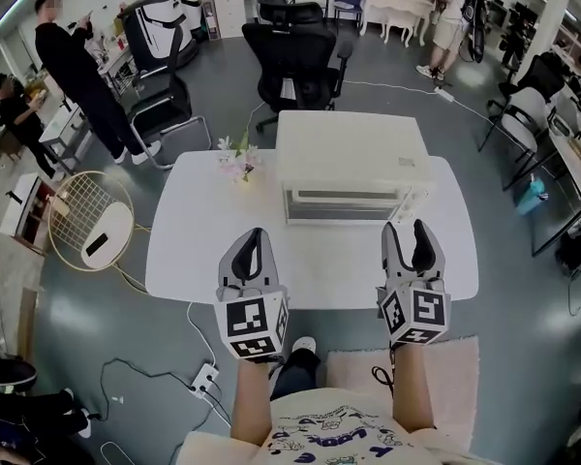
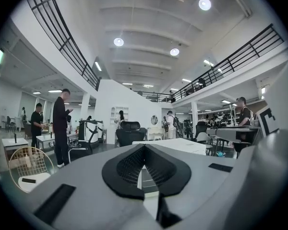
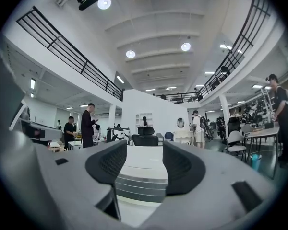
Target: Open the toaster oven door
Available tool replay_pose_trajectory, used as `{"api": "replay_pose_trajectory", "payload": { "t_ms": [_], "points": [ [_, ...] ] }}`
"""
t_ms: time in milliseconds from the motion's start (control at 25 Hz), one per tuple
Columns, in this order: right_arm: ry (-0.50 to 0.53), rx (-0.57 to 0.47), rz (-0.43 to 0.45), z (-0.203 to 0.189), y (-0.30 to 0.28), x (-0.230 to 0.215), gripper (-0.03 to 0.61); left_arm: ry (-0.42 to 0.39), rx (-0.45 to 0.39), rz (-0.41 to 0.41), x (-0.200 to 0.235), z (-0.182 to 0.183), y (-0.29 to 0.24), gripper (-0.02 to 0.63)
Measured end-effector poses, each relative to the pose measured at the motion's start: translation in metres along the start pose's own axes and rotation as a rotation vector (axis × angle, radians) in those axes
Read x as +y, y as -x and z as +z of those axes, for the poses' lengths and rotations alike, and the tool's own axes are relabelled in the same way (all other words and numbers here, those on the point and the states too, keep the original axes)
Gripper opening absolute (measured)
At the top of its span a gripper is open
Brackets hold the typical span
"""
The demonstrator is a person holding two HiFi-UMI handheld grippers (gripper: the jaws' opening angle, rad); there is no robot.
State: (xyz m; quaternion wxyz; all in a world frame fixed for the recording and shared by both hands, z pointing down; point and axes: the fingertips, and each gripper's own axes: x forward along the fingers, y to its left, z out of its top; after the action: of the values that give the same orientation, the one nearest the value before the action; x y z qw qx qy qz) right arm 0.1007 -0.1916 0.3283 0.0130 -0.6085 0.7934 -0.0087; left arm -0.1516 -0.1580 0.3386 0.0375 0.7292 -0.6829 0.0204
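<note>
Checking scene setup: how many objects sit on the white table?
2: the toaster oven at the far middle, and a flower bunch left of it. Anything behind the oven would be hidden.

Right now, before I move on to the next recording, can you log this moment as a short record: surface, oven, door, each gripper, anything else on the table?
surface: white table
toaster oven: white, at the table's far side, front towards the person
door: closed, nothing touching it
left gripper: jaws together, empty, over the table short of the oven
right gripper: jaws apart, empty, near the oven's right front corner, not touching it
also on table: flowers, left of the oven
</note>
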Motion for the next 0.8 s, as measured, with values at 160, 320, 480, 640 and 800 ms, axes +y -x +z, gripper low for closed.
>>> {"api": "replay_pose_trajectory", "payload": {
  "t_ms": [160, 320, 480, 640, 800],
  "points": [
    [-0.007, 0.007, -0.031, -0.002, -0.033, -0.002, 0.233, -0.002, 0.002, -0.023, 0.012, 0.003, -0.036, 0.005],
    [-0.016, 0.018, -0.058, -0.009, -0.059, -0.007, 0.233, -0.002, 0.011, -0.042, 0.019, 0.001, -0.064, 0.005],
    [-0.015, 0.036, -0.084, -0.02, -0.076, -0.004, 0.233, 0.006, 0.022, -0.062, 0.029, -0.007, -0.083, 0.005],
    [-0.018, 0.054, -0.107, -0.032, -0.086, -0.004, 0.233, 0.016, 0.031, -0.077, 0.035, -0.017, -0.098, 0.005],
    [-0.026, 0.076, -0.12, -0.04, -0.094, -0.01, 0.233, 0.026, 0.045, -0.079, 0.035, -0.022, -0.11, 0.005]
  ]
}}
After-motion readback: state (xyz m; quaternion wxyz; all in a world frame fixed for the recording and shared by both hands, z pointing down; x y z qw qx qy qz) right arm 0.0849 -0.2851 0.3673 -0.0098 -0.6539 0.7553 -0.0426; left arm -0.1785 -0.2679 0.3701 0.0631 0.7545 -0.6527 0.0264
